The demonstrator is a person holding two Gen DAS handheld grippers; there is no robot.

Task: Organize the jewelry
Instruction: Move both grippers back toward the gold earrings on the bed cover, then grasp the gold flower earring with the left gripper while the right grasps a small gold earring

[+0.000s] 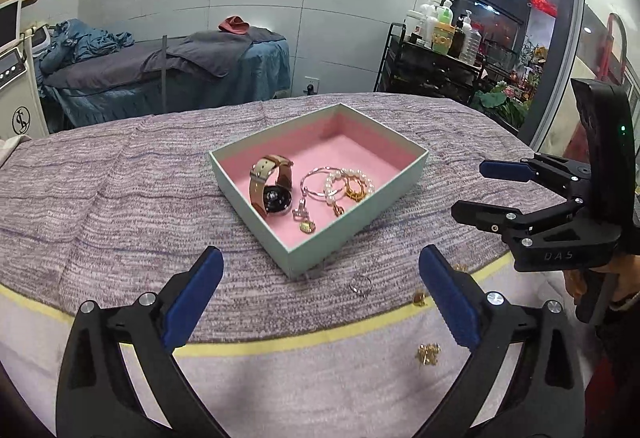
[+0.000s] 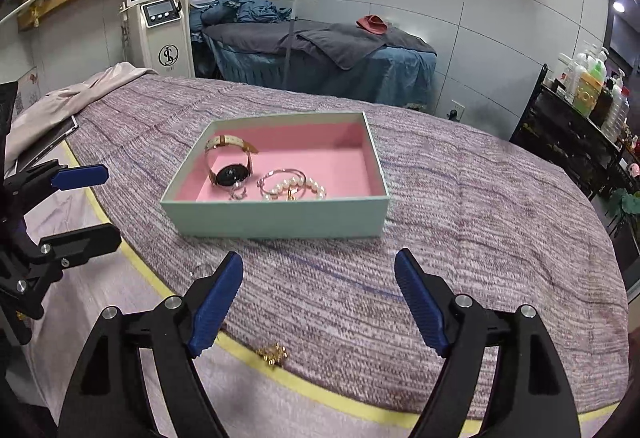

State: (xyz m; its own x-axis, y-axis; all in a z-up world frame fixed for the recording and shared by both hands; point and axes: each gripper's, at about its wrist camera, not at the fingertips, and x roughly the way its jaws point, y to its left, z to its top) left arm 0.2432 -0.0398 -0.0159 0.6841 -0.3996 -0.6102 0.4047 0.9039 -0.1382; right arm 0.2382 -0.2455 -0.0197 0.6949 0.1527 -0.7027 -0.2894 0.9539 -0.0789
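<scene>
Jewelry partly sorted: watch [image 1: 271, 185] and pearl bracelet [image 1: 347, 184] lodged in box [image 1: 320, 246]; silver ring [image 1: 361, 284] left at box's 5 o'clock, to be pinched next by left gripper [image 1: 320, 298] or right gripper [image 2: 319, 302], both held wide and empty.

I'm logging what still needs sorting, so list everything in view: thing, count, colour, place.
box: one, mint outside, pink lining, centre of the bedspread
watch: one, tan strap, dark face, in the box
hoop bracelet: one, silver with charms, in the box
pearl bracelet: one, white, in the box beside the hoop
gold chain: one, gold, in the box
ring: one, silver, on the bedspread in front of the box
gold pieces: at least three small ones, on the bedspread near its yellow stripe
bedspread: one, mauve weave
left tongs: open, empty
right tongs: open, empty
</scene>
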